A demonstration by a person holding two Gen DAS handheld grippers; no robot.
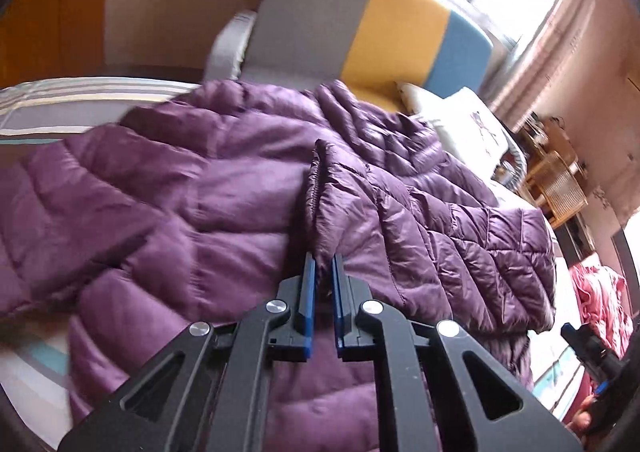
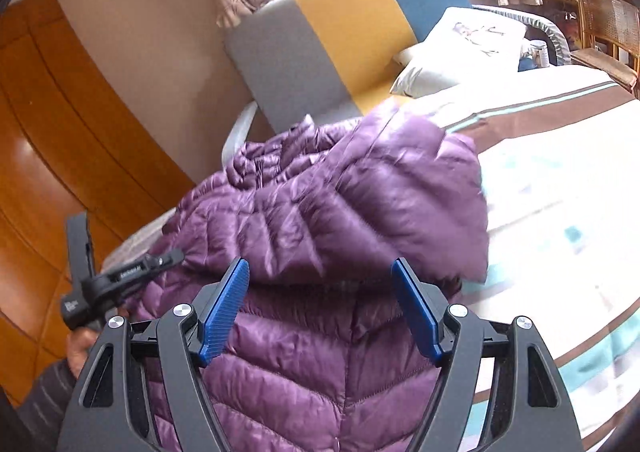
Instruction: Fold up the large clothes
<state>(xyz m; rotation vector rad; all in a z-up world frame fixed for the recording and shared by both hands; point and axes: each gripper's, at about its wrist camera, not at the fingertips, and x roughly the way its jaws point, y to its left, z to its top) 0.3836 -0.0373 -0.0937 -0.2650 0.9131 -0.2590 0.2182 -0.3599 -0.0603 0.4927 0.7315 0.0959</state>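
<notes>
A purple quilted down jacket [image 1: 180, 187] lies spread on the bed. My left gripper [image 1: 325, 264] is shut on the cuff end of its sleeve [image 1: 332, 195], which lies across the jacket body. In the right wrist view the jacket [image 2: 320, 219] fills the middle, one side folded over. My right gripper [image 2: 320, 272] is open, its blue pads [image 2: 224, 308] spread just above the jacket's fold, holding nothing. The left gripper's body [image 2: 104, 280] shows at the left edge of that view.
The bed has a striped white, brown and teal cover [image 2: 560, 179], a grey, yellow and blue headboard [image 1: 360, 23] and a white pillow [image 2: 460, 51]. An orange wooden wardrobe [image 2: 60, 131] stands left. A wicker chair [image 1: 556, 183] and pink fabric [image 1: 596, 296] are to the right.
</notes>
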